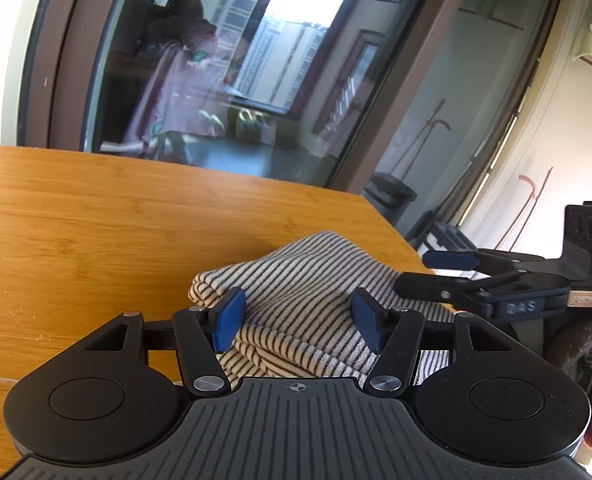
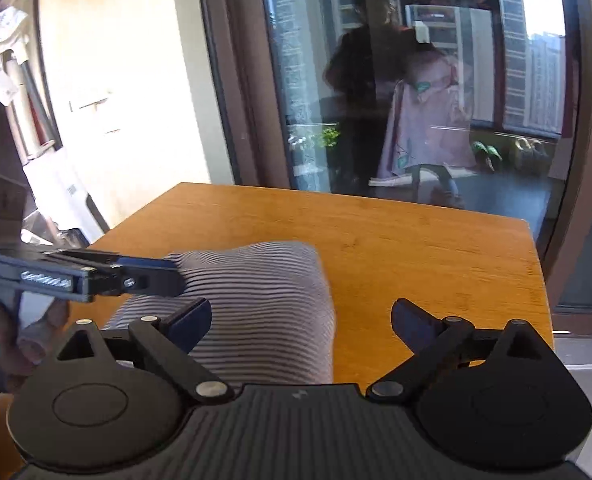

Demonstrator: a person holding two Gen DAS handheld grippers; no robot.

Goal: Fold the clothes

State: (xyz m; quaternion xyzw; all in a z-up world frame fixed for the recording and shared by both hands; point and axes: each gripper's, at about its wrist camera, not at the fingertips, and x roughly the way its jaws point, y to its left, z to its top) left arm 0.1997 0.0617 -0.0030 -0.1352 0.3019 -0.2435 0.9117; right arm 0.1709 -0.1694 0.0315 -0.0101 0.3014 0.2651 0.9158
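Fingers on both my tools are spread apart, and neither pair has any cloth pinched between its pads. My left gripper hangs just over the near part of the striped garment, its blue pads straddling the stacked layers without closing on them. My right gripper is wide too, with its left pad over the cloth's near edge and its right pad over bare wood.

That garment is already a thick, layered bundle, lying near the front of the desk toward its right-hand corner as my left camera sees it, with a soft hump in the middle. I judge the folding nearly finished, so what remains is tidying or one last fold.

To do this well I would lower the fingers until the pads bracket all the layers at one edge, not just the top one, then close firmly so nothing slips out as I lift. Both tools should take hold at matching points along the same edge, so the fold comes over square. I would carry it low and slow, lay it down flat, and press the hump out before letting go.

Beyond the desk's far edge stands a large glass door with reflections; nothing there is in my way.
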